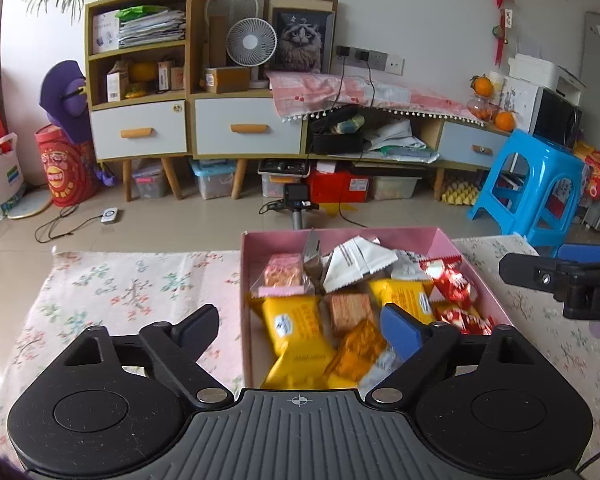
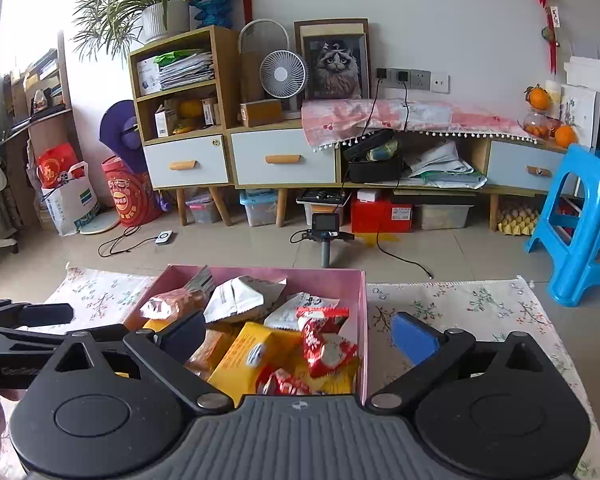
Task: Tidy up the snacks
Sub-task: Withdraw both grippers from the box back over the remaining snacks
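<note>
A pink box (image 1: 440,236) (image 2: 358,292) sits on the floral cloth and holds several wrapped snacks: yellow packs (image 1: 296,320) (image 2: 252,348), red packs (image 1: 454,280) (image 2: 326,344), white packs (image 1: 356,260) (image 2: 240,296) and a pink one (image 1: 286,270). My left gripper (image 1: 302,326) is open and empty, straddling the box's left wall above the near snacks. My right gripper (image 2: 300,334) is open and empty, straddling the box's right wall. Each gripper shows at the edge of the other's view.
The floral cloth (image 1: 132,292) (image 2: 468,308) covers the table. Beyond the table's far edge stand a small camera on a stand (image 2: 326,226), a blue plastic stool (image 1: 536,184) (image 2: 584,220) at the right, and cabinets (image 1: 236,124) along the wall.
</note>
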The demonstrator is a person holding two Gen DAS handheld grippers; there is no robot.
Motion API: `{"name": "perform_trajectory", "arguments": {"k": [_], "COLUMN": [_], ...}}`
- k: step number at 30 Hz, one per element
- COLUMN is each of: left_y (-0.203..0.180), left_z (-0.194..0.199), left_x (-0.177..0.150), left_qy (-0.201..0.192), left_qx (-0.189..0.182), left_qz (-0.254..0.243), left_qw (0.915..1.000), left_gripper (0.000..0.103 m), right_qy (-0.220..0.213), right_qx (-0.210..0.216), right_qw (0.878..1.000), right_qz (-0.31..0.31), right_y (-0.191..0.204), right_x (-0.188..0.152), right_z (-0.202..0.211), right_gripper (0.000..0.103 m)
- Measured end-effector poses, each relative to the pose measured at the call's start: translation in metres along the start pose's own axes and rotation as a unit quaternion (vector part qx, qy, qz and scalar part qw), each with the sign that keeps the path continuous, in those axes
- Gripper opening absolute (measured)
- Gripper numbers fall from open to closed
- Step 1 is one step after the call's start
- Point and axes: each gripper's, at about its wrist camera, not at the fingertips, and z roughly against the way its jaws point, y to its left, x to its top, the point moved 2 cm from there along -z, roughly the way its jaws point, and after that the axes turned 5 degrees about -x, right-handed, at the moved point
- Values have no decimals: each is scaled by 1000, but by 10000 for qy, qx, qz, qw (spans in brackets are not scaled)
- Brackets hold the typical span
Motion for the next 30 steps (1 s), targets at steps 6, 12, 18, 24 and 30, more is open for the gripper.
{"name": "perform_trajectory", "arguments": {"k": [6,12,18,24,30], "left_y": [2,3,7,18,27], "left_z": [25,43,49,50,44], "left_x": [-15,-31,-49,-71,-83], "left_qy": [177,320,610,848,987], "left_qx": [77,195,335,387,453], "left_qz": [-24,-43,95,238,179], "left_qw": [9998,9993,9975,9954,9939], "left_gripper": [97,100,101,101,101], "right_qy": [33,107,208,434,503], "right_qx": [-133,-177,-244,-279,-64], "right_qw": [9999,9998,9995,9984,9961], "right_qz": [64,35,60,250,719], "right_y": [7,13,20,30,50], "right_x": [-7,-20,-39,-62,-76], "right_z": [23,38,46,46,46], "right_gripper": [94,94,94,94,94]}}
